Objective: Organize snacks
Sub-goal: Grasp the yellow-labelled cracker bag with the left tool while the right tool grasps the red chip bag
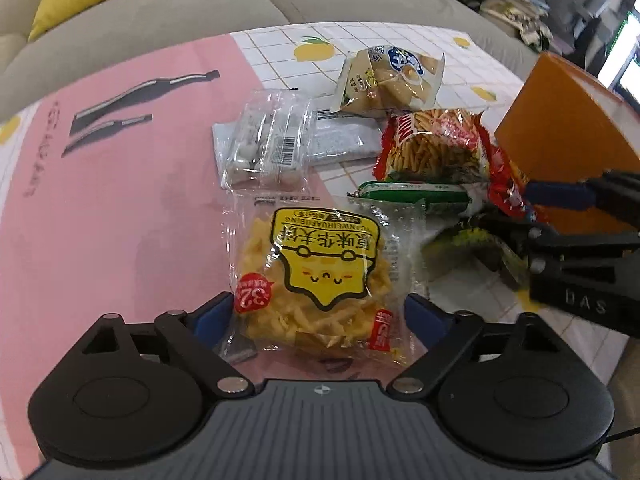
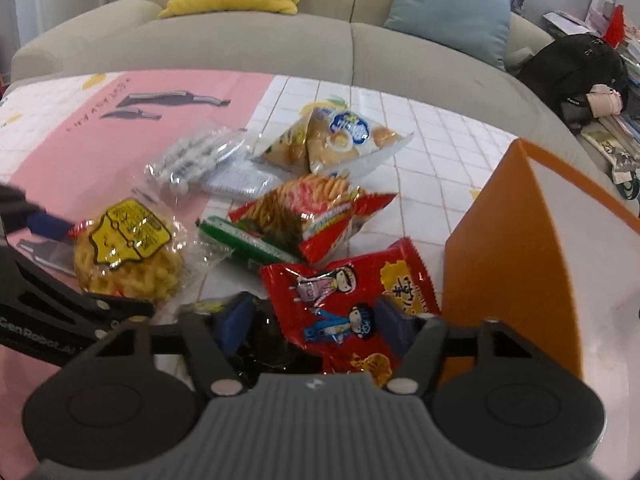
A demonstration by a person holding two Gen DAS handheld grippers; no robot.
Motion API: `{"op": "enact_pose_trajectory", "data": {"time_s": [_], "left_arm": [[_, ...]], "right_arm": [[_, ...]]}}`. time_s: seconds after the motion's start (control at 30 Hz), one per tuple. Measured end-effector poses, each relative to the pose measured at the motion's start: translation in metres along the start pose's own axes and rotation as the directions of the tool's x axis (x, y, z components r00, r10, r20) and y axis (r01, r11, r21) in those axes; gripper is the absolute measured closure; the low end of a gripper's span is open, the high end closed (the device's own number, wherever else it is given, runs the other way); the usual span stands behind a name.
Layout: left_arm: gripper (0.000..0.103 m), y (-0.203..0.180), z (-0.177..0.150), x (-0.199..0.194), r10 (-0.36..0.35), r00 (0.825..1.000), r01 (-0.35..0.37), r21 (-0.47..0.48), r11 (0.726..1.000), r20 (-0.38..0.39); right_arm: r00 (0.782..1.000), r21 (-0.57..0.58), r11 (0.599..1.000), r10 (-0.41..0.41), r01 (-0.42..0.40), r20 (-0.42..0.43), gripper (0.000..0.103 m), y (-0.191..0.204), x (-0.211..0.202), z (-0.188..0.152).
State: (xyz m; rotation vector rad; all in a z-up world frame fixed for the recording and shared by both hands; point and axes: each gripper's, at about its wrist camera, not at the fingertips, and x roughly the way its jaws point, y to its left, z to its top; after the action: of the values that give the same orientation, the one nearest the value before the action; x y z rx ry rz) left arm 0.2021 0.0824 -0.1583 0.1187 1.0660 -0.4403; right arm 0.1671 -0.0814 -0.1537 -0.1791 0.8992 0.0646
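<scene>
Beige sofa cushions (image 2: 352,40) are curving behind a table covered with a pink-and-white tiled cloth (image 1: 120,200), where the snacks are lying in a loose heap. Nearest the left gripper (image 1: 318,312), a clear crinkly packet of yellow fried noodle snack (image 1: 316,276) with a yellow cartoon label is lying flat on the cloth between the wide-spread blue pads, which are standing clear of its sides. Beyond it are lying a transparent packet of pale pieces (image 1: 266,140), a cream bag of pastries (image 1: 390,80), a glossy red bag of thin sticks (image 1: 434,144) and a slim green packet (image 1: 416,192).

Only the right wrist view is showing the cartoon front of the shiny red snack bag (image 2: 348,300) that is sitting between the right gripper's (image 2: 316,324) blue pads; the jaws are half closed, and whether they are pressing it I cannot tell. Beside it an orange box (image 2: 520,240) with a white inside is standing upright.
</scene>
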Motion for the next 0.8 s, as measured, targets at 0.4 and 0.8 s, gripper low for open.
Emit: {"op": "enact_pose_trajectory", "data": {"time_s": [0.4,0.8], "left_arm": [[0.027,-0.008,-0.011,-0.023,0.047,0.997,-0.055,-0.129,0.990,-0.066],[0.027,-0.024,-0.053,-0.049,0.076,0.987,-0.103,-0.193,0.976,-0.139]], "right_arm": [[1.000,-0.022,1.000,-0.014,0.015,0.015,0.094,0.005,-0.023,-0.002],[0.990,-0.148,0.979,0.142,-0.140,-0.003,0.094,0.032,-0.072,-0.051]]}}
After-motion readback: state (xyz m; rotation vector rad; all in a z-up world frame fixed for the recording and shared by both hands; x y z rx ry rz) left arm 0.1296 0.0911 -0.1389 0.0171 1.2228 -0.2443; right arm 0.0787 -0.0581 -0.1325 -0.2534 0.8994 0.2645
